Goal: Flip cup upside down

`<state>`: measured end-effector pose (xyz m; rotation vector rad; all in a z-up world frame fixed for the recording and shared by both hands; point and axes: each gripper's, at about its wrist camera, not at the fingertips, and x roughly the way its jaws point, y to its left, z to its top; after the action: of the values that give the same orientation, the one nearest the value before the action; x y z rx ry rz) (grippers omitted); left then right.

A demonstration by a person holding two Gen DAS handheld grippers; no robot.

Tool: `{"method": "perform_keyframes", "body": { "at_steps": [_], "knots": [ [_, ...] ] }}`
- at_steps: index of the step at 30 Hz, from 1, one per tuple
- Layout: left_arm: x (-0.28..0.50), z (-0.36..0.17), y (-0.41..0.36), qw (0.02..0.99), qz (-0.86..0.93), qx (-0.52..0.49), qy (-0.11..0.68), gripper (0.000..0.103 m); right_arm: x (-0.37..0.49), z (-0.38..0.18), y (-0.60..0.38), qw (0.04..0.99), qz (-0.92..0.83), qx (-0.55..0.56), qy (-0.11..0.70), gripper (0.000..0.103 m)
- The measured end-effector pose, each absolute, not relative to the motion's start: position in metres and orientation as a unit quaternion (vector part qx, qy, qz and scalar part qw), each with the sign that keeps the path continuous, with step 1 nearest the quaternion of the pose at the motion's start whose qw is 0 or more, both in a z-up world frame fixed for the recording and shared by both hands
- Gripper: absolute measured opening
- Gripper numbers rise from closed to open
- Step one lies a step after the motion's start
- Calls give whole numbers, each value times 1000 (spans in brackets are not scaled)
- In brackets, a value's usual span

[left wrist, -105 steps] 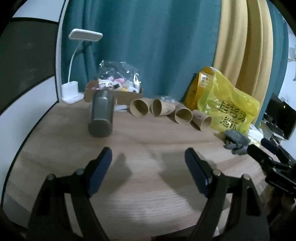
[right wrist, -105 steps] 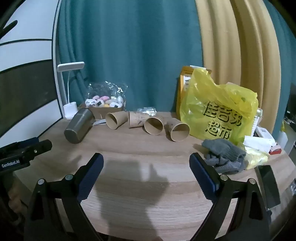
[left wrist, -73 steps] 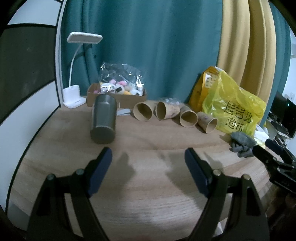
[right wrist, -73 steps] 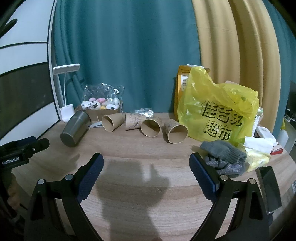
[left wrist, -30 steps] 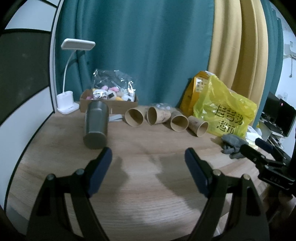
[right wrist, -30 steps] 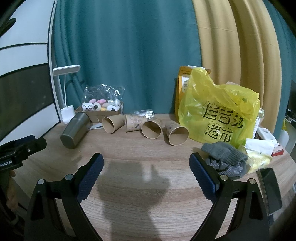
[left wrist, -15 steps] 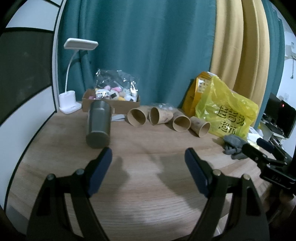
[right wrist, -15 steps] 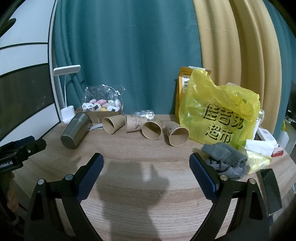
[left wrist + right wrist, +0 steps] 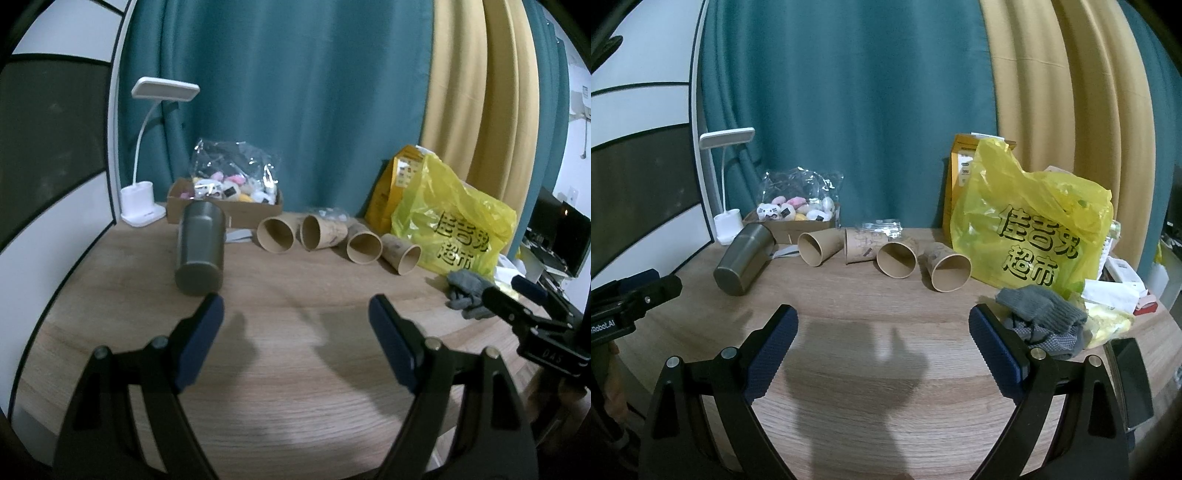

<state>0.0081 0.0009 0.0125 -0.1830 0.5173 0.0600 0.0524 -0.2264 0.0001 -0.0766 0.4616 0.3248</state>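
A grey metal cup (image 9: 200,251) lies on its side on the wooden table (image 9: 295,369), base toward me; it also shows in the right wrist view (image 9: 744,258). Several brown paper cups (image 9: 276,235) lie on their sides in a row behind it, also in the right wrist view (image 9: 897,259). My left gripper (image 9: 295,317) is open and empty, just in front and right of the metal cup. My right gripper (image 9: 882,328) is open and empty, over the table in front of the paper cups.
A yellow plastic bag (image 9: 1030,236) and grey gloves (image 9: 1041,314) sit at the right. A cardboard box of plush toys (image 9: 225,203) and a white desk lamp (image 9: 144,206) stand at the back left. A phone (image 9: 1130,376) lies near the right edge.
The left gripper has drifted slightly, so the metal cup sits a little closer and lower in its view. The right view is almost unchanged. Both grippers stay open.
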Motion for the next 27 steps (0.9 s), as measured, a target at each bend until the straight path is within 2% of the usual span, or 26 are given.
{"method": "perform_keyframes", "body": {
  "at_steps": [20, 27],
  "knots": [
    [13, 11, 5, 960, 28, -91, 264, 82, 55, -5, -221, 958, 163, -34, 234, 96],
    [52, -5, 8, 943, 6, -89, 320, 82, 75, -18, -224, 951, 167, -25, 258, 96]
  ]
}}
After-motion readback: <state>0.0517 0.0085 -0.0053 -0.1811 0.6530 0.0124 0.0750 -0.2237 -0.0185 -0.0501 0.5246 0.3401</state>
